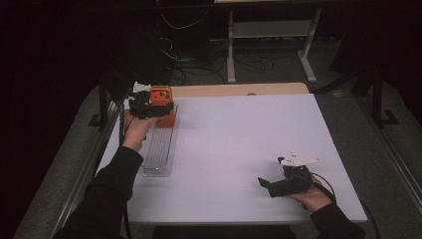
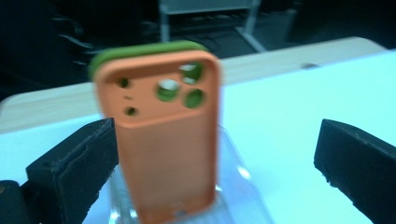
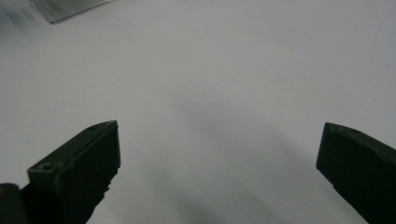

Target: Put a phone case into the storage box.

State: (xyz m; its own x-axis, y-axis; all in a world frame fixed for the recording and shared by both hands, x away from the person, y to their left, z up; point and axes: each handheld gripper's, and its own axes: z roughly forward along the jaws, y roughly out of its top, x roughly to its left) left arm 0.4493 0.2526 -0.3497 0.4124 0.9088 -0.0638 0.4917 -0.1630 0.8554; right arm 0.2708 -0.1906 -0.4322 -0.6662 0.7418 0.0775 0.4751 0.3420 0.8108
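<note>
Starting with the big stuff: one white table [image 1: 239, 149]; on its left side one clear ridged tray [image 1: 158, 149], long axis running away from the person; standing upright in the tray's far end are two phone cases, an orange case [image 2: 163, 140] in front and a green case [image 2: 140, 50] right behind it, touching or nearly so. Two grippers; the left gripper [image 1: 149, 107] is right at the cases, jaws spread wide with the orange one between them, closer to the left jaw but not pinched; honestly looks like a grab or a release, can't tell which. The right gripper [image 1: 271, 185] sits well apart near the front right, jaws spread, holding nothing; so the left hand is clearly nearer.
</note>
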